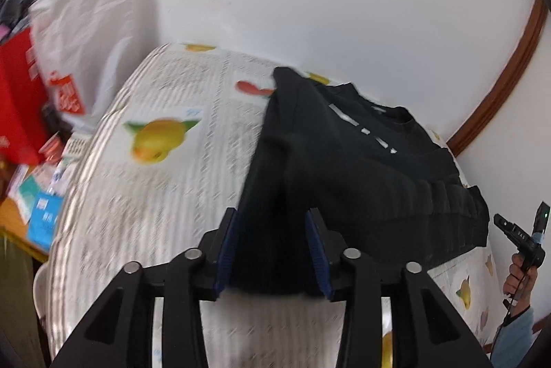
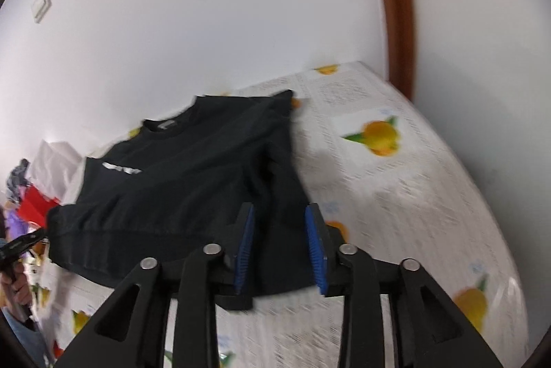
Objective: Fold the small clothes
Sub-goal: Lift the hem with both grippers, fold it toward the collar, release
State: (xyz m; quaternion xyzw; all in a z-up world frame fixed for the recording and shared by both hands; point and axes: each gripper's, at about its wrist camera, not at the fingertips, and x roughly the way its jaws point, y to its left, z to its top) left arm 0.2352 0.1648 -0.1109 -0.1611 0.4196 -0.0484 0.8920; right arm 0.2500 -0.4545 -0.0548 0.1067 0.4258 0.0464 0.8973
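My left gripper [image 1: 272, 251] has its jaws spread apart over the near left corner of the black shirt [image 1: 351, 161], the blue pads [image 1: 229, 251] standing on either side of the cloth with gaps showing, so nothing is pinched there. My right gripper [image 2: 280, 247] sits the same way at the shirt's [image 2: 193, 168] near right corner, jaws parted, pads [image 2: 315, 247] flanking the hem without closing on it. The shirt lies on the surface [image 1: 165, 196], which is covered by a white cloth printed with yellow fruit, collar toward the wall and white lettering across the chest. Both sides of the shirt look turned inward, though blur keeps me from being sure. To my left, off the surface's edge, stand a red box [image 1: 17, 92] and a white plastic bag [image 1: 89, 23].
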